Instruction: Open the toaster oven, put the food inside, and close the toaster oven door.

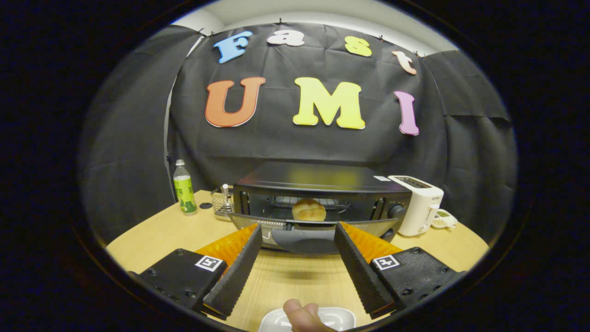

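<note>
My tool (pixel 297 240) is spread wide and holds nothing, fingers level and pointing straight at the toaster oven (pixel 318 193) just ahead. The bread roll (pixel 309 210) already sits on the rack inside, beyond my fingertips and centred between them. The oven door (pixel 313 228) hangs down, open, its front edge sitting between my fingertips, neither finger clearly touching it, can't tell for sure. So open step done, food-in step done, closing is left, I judge. Tool is low over the tabletop (pixel 295 276), roughly horizontal, squared to the oven. A white plate (pixel 341 318) lies beneath, near my side, with a fingertip (pixel 302 313) over it. Next move likely: get under the door and push it up shut.
</note>
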